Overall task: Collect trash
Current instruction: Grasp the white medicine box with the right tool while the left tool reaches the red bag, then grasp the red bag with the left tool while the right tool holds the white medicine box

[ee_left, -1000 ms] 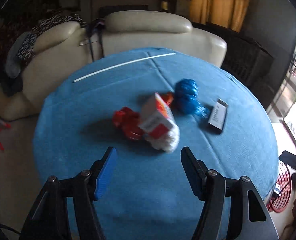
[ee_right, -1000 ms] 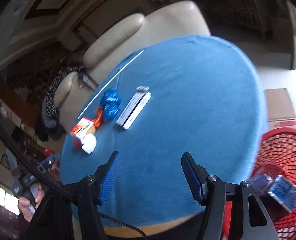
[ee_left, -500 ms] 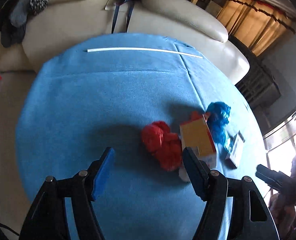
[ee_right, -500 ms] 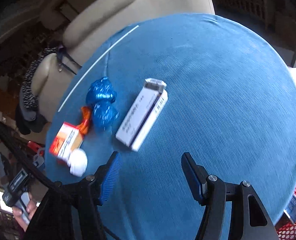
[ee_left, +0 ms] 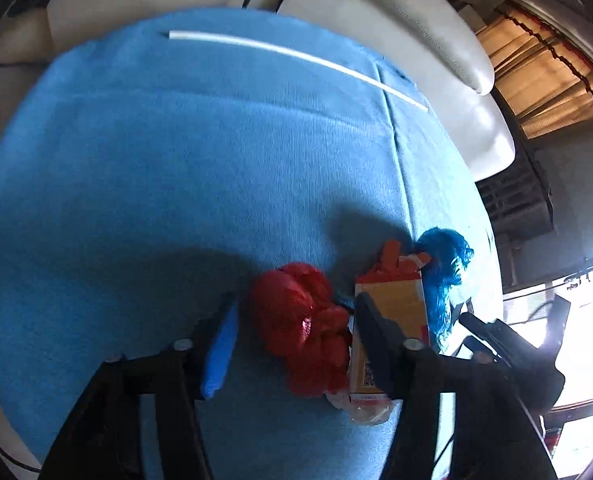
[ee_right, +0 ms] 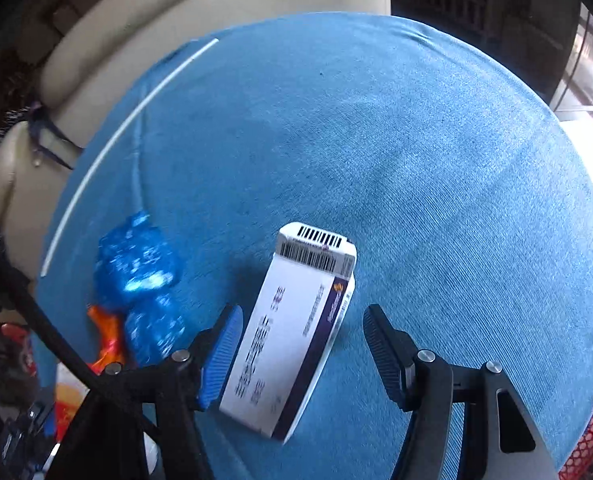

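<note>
Blue-clothed table [ee_right: 416, 140] — wrappers [ee_left: 296, 320], cartons [ee_right: 292, 332], white strip [ee_left: 296, 54]

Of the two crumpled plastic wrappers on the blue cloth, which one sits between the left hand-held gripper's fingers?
The red wrapper. It lies between the closing fingers of the left hand-held gripper, while the blue wrapper lies beyond the orange carton.

My left finger hides part of the orange carton [ee_left: 392, 308]. Red basket [ee_right: 592, 440] cut off at the right edge. White box's [ee_right: 292, 332] print too blurred to read.

Red wrapper [ee_left: 300, 328] between closing jaws
</note>
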Demonstrator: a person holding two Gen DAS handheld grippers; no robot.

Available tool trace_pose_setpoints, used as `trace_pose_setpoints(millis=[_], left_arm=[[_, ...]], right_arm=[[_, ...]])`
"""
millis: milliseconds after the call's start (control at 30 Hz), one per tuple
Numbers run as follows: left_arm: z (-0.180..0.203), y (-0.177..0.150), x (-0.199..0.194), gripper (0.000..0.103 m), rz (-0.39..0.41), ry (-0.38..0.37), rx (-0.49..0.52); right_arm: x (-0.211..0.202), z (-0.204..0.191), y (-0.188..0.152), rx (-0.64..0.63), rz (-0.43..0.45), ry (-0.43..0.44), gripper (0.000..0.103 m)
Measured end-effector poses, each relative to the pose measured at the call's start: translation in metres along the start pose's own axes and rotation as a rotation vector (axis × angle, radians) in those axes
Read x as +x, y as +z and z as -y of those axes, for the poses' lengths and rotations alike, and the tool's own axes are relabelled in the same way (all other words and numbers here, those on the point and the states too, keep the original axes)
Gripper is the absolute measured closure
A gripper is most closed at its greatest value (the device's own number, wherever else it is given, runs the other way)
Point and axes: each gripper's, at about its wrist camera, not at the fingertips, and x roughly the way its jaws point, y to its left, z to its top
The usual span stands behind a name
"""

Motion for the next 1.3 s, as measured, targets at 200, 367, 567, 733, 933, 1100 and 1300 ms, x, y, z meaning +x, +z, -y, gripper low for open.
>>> trace_pose_setpoints(millis=[200, 367, 567, 733, 933, 1100, 1300], left_arm=[[0.003, -0.008, 0.009, 0.053, -0.008, 0.006, -0.002], [0.003, -0.011, 0.006, 0.064, 0.015, 0.004, -0.007], [-0.001, -0.017, -0.004, 0.084, 0.034, 0.006, 0.003], [-0.004, -0.026, -0.010, 0.087, 0.037, 0.013, 0.017], [-0.013, -0.043, -0.015, 0.091, 0.031, 0.030, 0.018], [-0.025, -0.063, -0.025, 0.092, 0.038, 0.030, 0.008], [-0.032, -0.102, -0.042, 0.092, 0.018, 0.041, 0.060]], right_arm=[[0.012, -0.023, -0.004, -0.104, 0.039, -0.079, 0.036], [0.012, -0.031, -0.016, -0.244, 0.087, -0.099, 0.042], [0.002, -0.015, -0.033, -0.298, 0.092, -0.058, 0.046], [-0.006, -0.010, -0.056, -0.366, 0.091, -0.018, 0.046], [-0.023, 0.001, -0.091, -0.433, 0.075, 0.035, 0.046], [-0.037, 0.015, -0.121, -0.465, 0.055, 0.086, 0.046], [-0.049, 0.035, -0.143, -0.457, 0.059, 0.114, 0.047]])
